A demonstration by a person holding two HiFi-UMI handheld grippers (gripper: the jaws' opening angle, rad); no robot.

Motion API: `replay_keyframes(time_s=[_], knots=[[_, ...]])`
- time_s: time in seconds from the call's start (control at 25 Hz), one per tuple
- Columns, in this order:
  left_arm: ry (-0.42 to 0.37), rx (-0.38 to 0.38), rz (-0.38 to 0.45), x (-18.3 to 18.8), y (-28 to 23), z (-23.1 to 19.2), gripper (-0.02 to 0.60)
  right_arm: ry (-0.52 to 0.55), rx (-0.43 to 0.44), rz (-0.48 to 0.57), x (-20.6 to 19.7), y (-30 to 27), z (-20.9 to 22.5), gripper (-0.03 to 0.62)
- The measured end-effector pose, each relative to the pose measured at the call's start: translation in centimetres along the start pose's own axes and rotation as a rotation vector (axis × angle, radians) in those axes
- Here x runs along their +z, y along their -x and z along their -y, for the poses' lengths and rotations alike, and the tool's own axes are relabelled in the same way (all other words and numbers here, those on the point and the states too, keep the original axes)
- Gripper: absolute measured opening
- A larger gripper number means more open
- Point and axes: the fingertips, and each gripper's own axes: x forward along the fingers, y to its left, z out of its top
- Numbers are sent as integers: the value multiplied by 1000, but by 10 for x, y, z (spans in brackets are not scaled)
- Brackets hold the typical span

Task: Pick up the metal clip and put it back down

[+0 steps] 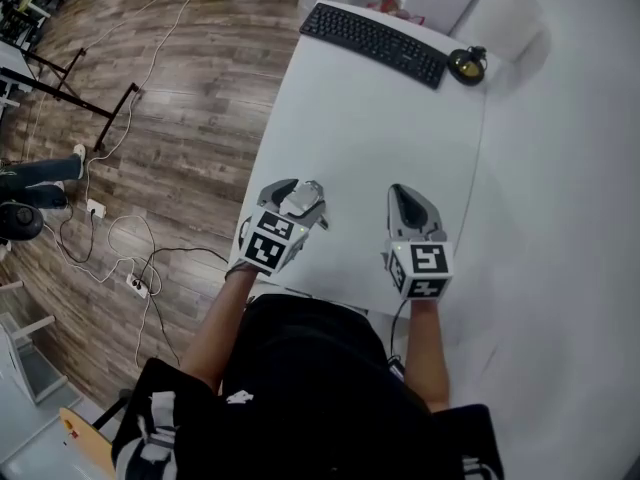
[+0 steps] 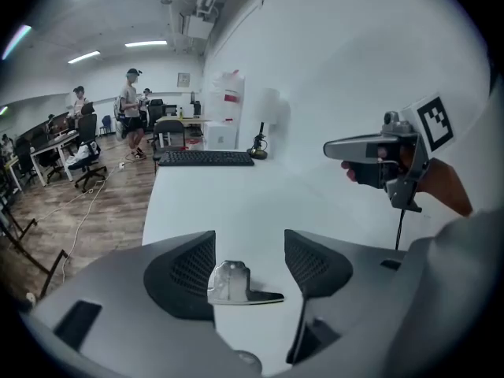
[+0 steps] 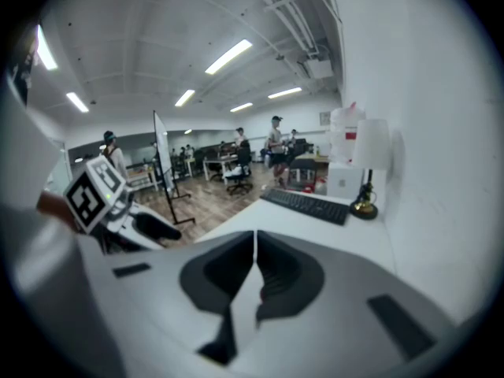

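The metal clip (image 2: 228,283) is a small silvery bent piece lying on the white table (image 1: 380,138). It sits between the jaws of my left gripper (image 2: 248,242), close to the left-hand jaw, and the pads stand wide apart without pressing on it. In the head view the left gripper (image 1: 305,200) is at the table's near left, and the clip shows there only as a pale patch at its tip. My right gripper (image 1: 405,196) is beside it to the right, low over the table. Its jaws (image 3: 255,239) are closed together with nothing between them.
A black keyboard (image 1: 375,43) lies at the far end of the table, with a small brass object (image 1: 467,64) to its right and white boxes and bottles behind. The table's left edge (image 1: 268,158) drops to a wood floor with cables. People stand far off in the room.
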Motion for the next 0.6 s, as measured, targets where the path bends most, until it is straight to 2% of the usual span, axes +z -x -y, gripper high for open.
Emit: replay_keyframes(time_s=[0.16, 0.4, 0.6], knots=[[12, -11, -80, -26, -22, -10, 314, 5, -14, -31, -7, -4, -3, 35], [-26, -36, -178, -60, -51, -18, 316, 17, -32, -77, -21, -9, -6, 35], [-61, -33, -214, -75, -67, -21, 318, 12, -57, -110, -32, -6, -10, 35]])
